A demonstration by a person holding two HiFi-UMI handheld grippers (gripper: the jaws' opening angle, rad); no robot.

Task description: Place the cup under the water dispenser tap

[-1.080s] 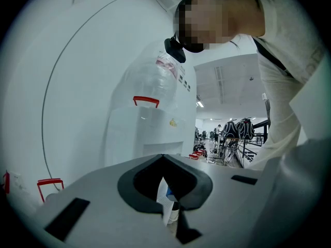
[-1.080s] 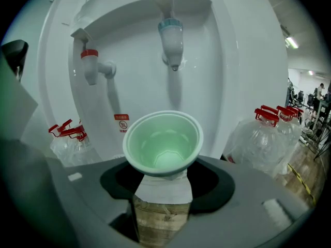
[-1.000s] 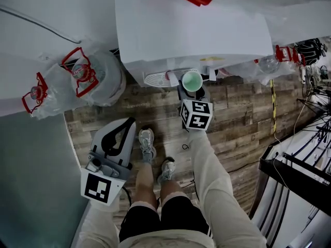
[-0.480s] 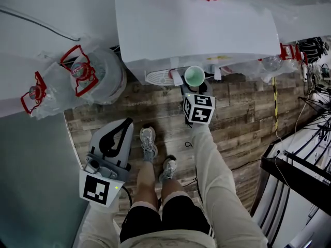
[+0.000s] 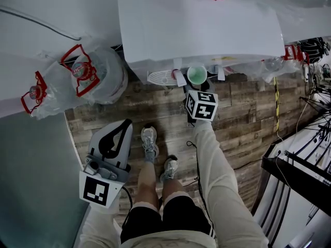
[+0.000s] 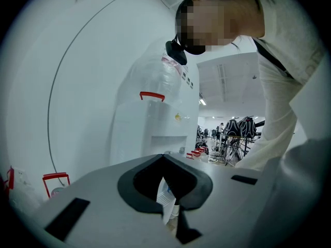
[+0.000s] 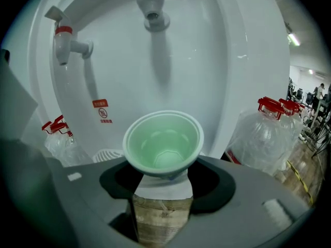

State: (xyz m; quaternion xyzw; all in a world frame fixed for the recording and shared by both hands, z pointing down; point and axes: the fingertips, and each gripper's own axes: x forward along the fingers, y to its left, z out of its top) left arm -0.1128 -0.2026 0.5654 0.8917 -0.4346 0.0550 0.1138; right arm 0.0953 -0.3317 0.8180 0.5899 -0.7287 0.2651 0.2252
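Two hand-held grippers in play. Left hand-held gripper [image 5: 125, 124] hangs beside the person's legs with its jaws closed on nothing; judged parked, as this step does not need it. Right hand-held gripper [image 7: 164, 173] clamps the green cup [image 7: 163, 142] low on its wall, mouth up, ready to take water. The cup is held clear of the floor at the water dispenser [image 7: 207, 61] front, below the white tap [image 7: 151, 6]. The red-handled tap [image 7: 64, 41] is off to the left. Not yet set down.
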